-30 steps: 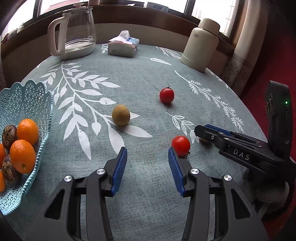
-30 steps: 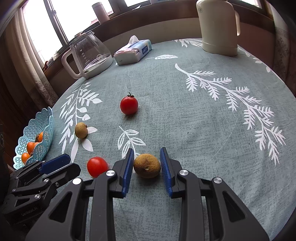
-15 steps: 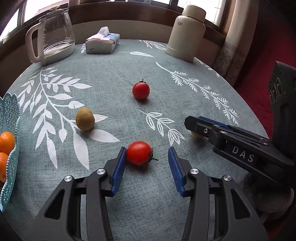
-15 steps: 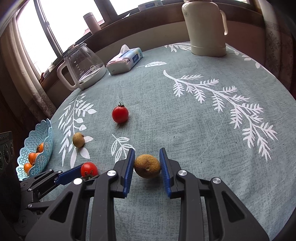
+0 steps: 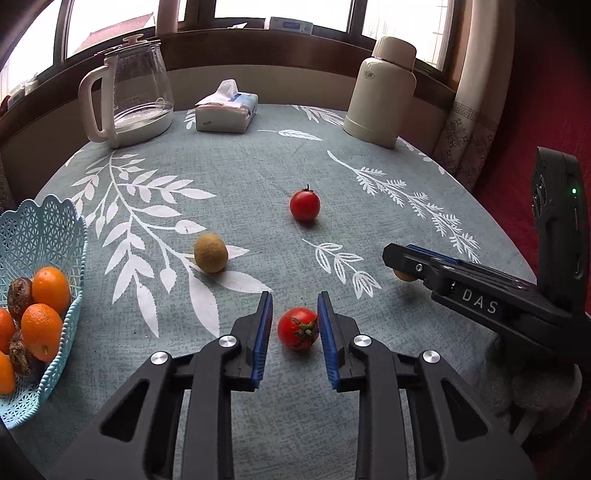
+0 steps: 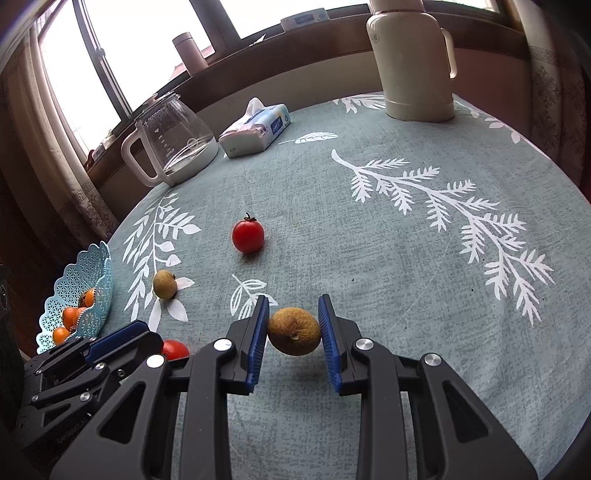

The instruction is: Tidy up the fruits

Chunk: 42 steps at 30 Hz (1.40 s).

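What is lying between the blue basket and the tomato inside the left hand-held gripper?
Only bare tablecloth lies between the blue basket and that tomato; the left wrist view shows it.

- Daylight from windows (image 5: 110,29) along top of both frames; panes blown out white.
- Tablecloth (image 6: 369,240) evenly lit; soft, short shadows under fruit.
- Strong fisheye bending, dark vignette at corners.
- Focus sharp throughout.

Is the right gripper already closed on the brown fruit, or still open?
Closed on it: the right gripper has both blue pads touching the brown fruit, whose shadow lies apart below, so it looks lifted.
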{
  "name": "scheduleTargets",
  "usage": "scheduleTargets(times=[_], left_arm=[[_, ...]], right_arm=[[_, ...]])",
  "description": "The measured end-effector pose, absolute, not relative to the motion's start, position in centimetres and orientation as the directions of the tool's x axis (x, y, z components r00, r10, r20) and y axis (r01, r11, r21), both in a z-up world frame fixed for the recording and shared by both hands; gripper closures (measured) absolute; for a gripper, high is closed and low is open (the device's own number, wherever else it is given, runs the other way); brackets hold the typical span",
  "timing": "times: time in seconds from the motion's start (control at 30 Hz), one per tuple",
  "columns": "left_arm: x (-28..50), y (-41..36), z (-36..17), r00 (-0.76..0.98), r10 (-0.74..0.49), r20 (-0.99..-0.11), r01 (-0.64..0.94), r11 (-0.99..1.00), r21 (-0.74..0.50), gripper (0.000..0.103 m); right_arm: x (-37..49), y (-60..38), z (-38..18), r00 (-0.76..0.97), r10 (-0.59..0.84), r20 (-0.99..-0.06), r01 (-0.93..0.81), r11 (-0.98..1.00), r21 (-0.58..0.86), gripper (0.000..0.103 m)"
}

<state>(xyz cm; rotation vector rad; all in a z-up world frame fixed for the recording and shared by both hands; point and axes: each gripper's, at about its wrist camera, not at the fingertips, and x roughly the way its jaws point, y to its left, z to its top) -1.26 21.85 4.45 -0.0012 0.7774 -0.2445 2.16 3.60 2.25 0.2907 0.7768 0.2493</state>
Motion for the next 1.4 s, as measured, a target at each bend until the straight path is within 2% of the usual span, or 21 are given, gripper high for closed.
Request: scheduleTargets(times=[0.23, 0.37, 0.4, 0.43, 0.5, 0.53, 0.73, 0.8, 0.83, 0.87, 1.4], left_arm=[[-2.8, 24.5, 7.5, 0.749, -0.2, -0.632, 0.187, 0.978, -0.087, 0.077], [-2.7, 24.9, 7.9, 0.747, -0.22, -0.627, 0.187, 0.975, -0.119, 0.077], [-2.5, 24.7, 7.5, 0.735, -0.234, -0.637, 0.192, 0.972, -0.135, 0.074], [-2.2, 24.4, 7.1, 0.72, -0.246, -0.649, 0.194, 0.969, -0.152, 0.063], [-1.7, 23.6, 6.0, 0.699, -0.261, -0.666, 0.202, 0.965, -0.166, 0.047], [-1.4, 22.9, 5.3, 0.686, -0.257, -0.68, 0.208, 0.966, -0.155, 0.046], [-0.1, 19.8, 1.8, 0.607, -0.244, -0.756, 0.244, 0.963, -0.114, 0.047], [0.0, 19.8, 1.5, 0.607, -0.227, -0.762, 0.234, 0.967, -0.102, 0.056], [0.0, 19.9, 1.7, 0.608, -0.232, -0.759, 0.233, 0.966, -0.109, 0.073], [-0.1, 20.1, 1.7, 0.609, -0.24, -0.756, 0.235, 0.965, -0.117, 0.076], [-3.4, 24.2, 8.4, 0.77, -0.176, -0.613, 0.172, 0.983, -0.067, 0.076]], right_arm=[[1.7, 3.7, 2.7, 0.706, 0.328, -0.628, -0.125, 0.93, 0.345, 0.075], [1.8, 3.6, 2.6, 0.702, 0.328, -0.632, -0.119, 0.929, 0.35, 0.075], [1.8, 3.6, 2.6, 0.702, 0.328, -0.632, -0.119, 0.929, 0.35, 0.075], [1.8, 3.6, 2.6, 0.701, 0.329, -0.633, -0.119, 0.929, 0.351, 0.075], [1.9, 3.6, 2.5, 0.699, 0.329, -0.635, -0.118, 0.928, 0.352, 0.075], [1.9, 3.6, 2.5, 0.698, 0.33, -0.635, -0.117, 0.928, 0.354, 0.075], [2.1, 3.6, 2.4, 0.691, 0.336, -0.64, -0.118, 0.926, 0.358, 0.075], [2.2, 3.7, 2.3, 0.69, 0.337, -0.64, -0.119, 0.926, 0.359, 0.075], [2.2, 3.7, 2.3, 0.69, 0.337, -0.64, -0.119, 0.926, 0.359, 0.075], [2.2, 3.7, 2.3, 0.69, 0.337, -0.64, -0.119, 0.926, 0.359, 0.075], [1.0, 3.9, 3.5, 0.724, 0.371, -0.581, -0.177, 0.915, 0.363, 0.075]])
